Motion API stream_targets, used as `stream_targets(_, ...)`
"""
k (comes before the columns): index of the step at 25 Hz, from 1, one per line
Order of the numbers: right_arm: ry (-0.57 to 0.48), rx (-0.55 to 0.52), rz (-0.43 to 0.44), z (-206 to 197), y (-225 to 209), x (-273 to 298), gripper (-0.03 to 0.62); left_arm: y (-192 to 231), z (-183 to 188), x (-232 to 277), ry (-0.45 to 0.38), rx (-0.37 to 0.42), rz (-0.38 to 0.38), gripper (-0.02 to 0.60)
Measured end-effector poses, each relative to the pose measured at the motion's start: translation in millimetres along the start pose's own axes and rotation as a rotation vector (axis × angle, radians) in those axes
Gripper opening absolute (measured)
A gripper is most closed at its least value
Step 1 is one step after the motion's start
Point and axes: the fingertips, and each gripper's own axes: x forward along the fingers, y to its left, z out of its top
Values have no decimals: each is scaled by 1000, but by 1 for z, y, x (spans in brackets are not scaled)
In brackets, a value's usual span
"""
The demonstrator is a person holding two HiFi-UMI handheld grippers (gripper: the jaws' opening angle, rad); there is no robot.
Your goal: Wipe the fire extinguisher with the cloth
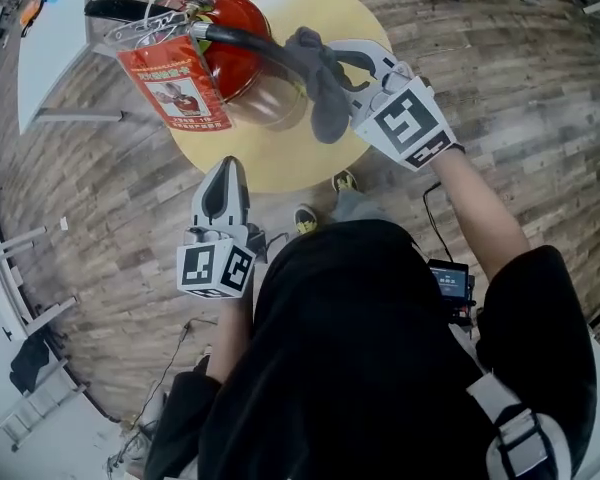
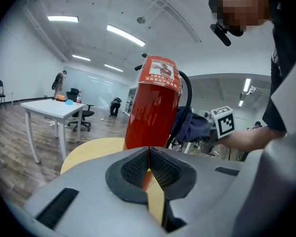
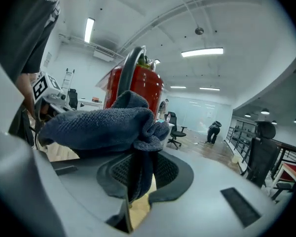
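Person's black top [image 1: 360, 348] nearest, with two grippers reaching to a round yellow table [image 1: 280, 163].
The right gripper [image 1: 345, 73] is clamped on the dark grey cloth [image 1: 320, 88], bunched against the black hose [image 1: 245, 38] of the red fire extinguisher [image 1: 238, 48]. The extinguisher stands by the table's far left edge, a red tag [image 1: 175, 83] at its left. The left gripper [image 1: 227, 168], jaws together and empty, hovers at the near edge.
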Motion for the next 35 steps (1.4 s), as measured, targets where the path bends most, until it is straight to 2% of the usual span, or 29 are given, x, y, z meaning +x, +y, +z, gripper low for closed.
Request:
stream_targets(7, 86, -77, 101, -46, 5, 21, 63, -4, 0, 3, -2, -2, 40, 23)
stream_targets(10, 89, -180, 143, -41, 0, 23, 63, -9, 1, 5, -12, -9, 52, 23)
stream_targets(13, 11, -307, 116, 5, -20, 25, 63, -8, 3, 5, -28, -11, 75, 24)
stream_targets(17, -142, -480, -3, 103, -52, 15, 63, -9, 4, 6, -39, -18, 102, 23)
stream_targets(19, -180, -533, -20, 127, -59, 15, 63, -11, 5, 8, -46, -21, 113, 23)
stream_targets(20, -179, -540, -16, 126, -61, 20, 63, -11, 5, 9, -48, -22, 118, 23)
stream_targets(23, -100, -515, 67, 83, -55, 53, 63, -12, 3, 10, -44, -25, 132, 25)
stream_targets(27, 102, -576, 282, -14, -24, 109, 61, -9, -3, 4, -17, -34, 167, 23)
stream_targets(29, 186, -548, 394, -60, -12, 127, 61, -5, -5, -1, -6, -45, 198, 23)
stream_targets(33, 263, -415, 539, -116, 2, 150, 60, 5, -12, -12, 23, -67, 256, 23)
stream_targets(35, 311, -463, 592, -141, 11, 156, 60, 10, -16, -16, 33, -75, 278, 23)
